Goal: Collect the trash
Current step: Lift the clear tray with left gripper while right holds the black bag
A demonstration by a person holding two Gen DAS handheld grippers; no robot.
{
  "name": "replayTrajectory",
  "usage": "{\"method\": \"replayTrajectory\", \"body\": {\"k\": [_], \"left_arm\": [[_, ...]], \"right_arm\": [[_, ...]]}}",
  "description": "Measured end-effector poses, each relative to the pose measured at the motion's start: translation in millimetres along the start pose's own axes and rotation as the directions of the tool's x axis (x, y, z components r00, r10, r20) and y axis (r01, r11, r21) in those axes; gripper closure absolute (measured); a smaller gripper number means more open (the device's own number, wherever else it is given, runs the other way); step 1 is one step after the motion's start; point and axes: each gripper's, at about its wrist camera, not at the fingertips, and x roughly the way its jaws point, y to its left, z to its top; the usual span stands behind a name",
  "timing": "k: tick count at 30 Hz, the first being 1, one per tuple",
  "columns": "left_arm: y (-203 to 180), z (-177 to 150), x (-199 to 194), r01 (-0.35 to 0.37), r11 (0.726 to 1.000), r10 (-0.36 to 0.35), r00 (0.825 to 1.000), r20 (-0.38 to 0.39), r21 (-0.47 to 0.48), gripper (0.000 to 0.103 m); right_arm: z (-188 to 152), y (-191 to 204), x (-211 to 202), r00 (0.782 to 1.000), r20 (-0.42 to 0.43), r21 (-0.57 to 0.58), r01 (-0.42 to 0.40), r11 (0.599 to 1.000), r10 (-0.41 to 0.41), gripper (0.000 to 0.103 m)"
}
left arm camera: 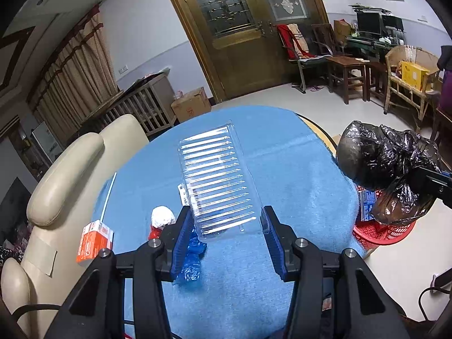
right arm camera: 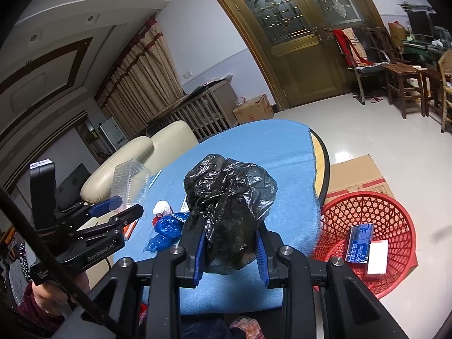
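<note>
My left gripper (left arm camera: pixel 227 220) is shut on a clear ribbed plastic tray (left arm camera: pixel 217 178) and holds it above the blue table cloth (left arm camera: pixel 282 175); the tray also shows in the right wrist view (right arm camera: pixel 130 183), raised at the left. My right gripper (right arm camera: pixel 229 241) is shut on a crumpled black plastic bag (right arm camera: pixel 228 197) over the table's right part; the bag shows in the left wrist view (left arm camera: pixel 387 163) above the red basket (left arm camera: pixel 384 231). On the cloth lie a blue wrapper (right arm camera: pixel 166 228), a red and white wad (left arm camera: pixel 161 219), an orange carton (left arm camera: pixel 94 240) and a white straw (left arm camera: pixel 108 195).
The red mesh basket (right arm camera: pixel 375 206) stands on the floor right of the table, on flat cardboard (right arm camera: pixel 361 169), with a blue packet (right arm camera: pixel 360 243) and a white card (right arm camera: pixel 377 257) inside. A cream armchair (left arm camera: pixel 65 169) stands left of the table. Wooden chairs and stools stand at the far right.
</note>
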Motion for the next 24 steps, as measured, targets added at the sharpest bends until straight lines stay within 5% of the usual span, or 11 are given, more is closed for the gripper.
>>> {"method": "replayTrajectory", "body": {"k": [24], "left_arm": [[-38.7, 12.1, 7.8, 0.021, 0.996, -0.021, 1.000, -0.002, 0.084, 0.052]], "right_arm": [[-2.0, -27.6, -21.3, 0.999, 0.024, 0.069, 0.040, 0.997, -0.041, 0.071]]}}
